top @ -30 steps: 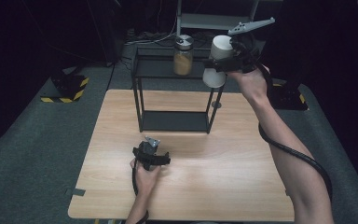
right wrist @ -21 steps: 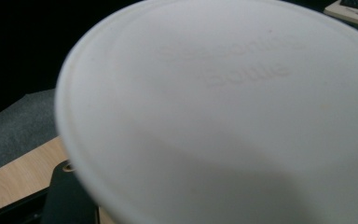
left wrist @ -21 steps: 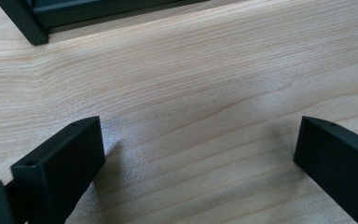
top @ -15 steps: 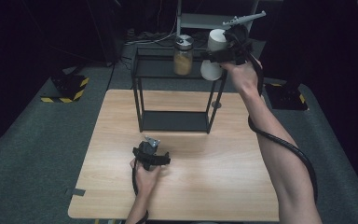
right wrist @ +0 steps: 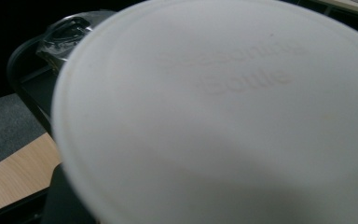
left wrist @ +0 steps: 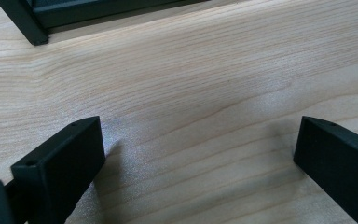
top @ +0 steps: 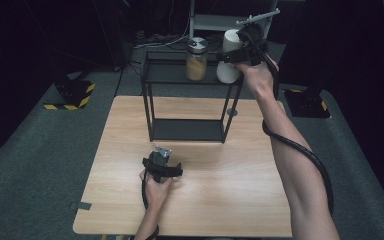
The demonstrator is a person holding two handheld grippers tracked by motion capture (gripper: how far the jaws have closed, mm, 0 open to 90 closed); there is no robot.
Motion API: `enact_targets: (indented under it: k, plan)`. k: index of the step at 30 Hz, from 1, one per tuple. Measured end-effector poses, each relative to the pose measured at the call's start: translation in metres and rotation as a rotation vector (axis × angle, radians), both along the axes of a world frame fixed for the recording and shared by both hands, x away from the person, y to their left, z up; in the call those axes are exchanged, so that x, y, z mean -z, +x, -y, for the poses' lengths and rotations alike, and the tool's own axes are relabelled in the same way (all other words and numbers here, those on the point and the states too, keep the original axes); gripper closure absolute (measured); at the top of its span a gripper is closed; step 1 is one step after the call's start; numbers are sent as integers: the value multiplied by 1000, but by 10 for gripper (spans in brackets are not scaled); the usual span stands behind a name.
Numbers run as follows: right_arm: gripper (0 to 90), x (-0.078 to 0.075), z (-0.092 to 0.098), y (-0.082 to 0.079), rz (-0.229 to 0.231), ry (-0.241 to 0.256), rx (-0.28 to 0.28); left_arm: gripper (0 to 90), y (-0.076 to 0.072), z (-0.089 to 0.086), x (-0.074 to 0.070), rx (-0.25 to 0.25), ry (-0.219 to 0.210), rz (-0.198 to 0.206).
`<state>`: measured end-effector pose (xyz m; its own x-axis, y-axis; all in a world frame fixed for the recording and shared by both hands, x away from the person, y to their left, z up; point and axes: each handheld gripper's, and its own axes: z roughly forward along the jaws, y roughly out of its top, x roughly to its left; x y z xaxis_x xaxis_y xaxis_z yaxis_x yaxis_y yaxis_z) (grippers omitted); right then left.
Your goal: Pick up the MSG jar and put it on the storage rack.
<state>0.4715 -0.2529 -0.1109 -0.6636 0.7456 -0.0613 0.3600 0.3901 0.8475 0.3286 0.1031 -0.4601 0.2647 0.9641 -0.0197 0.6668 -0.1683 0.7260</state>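
Right hand-held gripper (top: 236, 54) clamps the upright white bottle (top: 228, 70) at the rack's (top: 150, 82) top shelf, right of the jar (top: 196, 60); left hand-held gripper (top: 161, 159) rests wide open, empty

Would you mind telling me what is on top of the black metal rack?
A glass jar of tan contents stands on the black rack. The right claw holds a white bottle at its right end; whether its base rests there is hidden.

Faint raised lettering on the white bottle (right wrist: 223, 121), lower word reads "Bottle", upper word too blurred to make out
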Motion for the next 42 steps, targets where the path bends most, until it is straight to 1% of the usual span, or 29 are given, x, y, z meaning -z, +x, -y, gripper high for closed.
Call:
enact_targets:
  k: [2,5,7,8,9,13,15,24,27,29,34,37,42]
  plan:
    - [341,1,0,2,-6,8,7,18,0,0,0,0,0,0]
    - [341,2,-2,3,-8,4,7,18,0,0,0,0,0,0]
    - [341,3,-7,4,-9,-12,7,18,0,0,0,0,0,1]
    - [341,4,-8,4,-8,-11,8,18,0,0,0,-1,-1,1]
    - [341,6,-7,5,-13,5,5,18,0,0,0,0,0,0]
    - [340,6,-9,5,-11,0,0,18,0,0,0,-1,-2,1]
    - [340,7,-8,6,-11,8,-1,18,0,0,0,0,0,0]
    - [329,9,-8,6,-11,12,2,18,0,0,0,0,0,1]
    - [284,10,-11,3,-5,-3,16,18,0,0,0,0,0,0]
    - [231,10,-13,3,-5,-13,28,18,0,0,0,0,0,0]
    - [137,15,-11,1,0,-16,48,18,0,0,0,0,0,1]
    - [105,18,-6,-2,8,-4,50,18,0,0,0,0,0,1]
    - [81,22,1,-10,39,1,41,18,0,0,0,1,0,0]
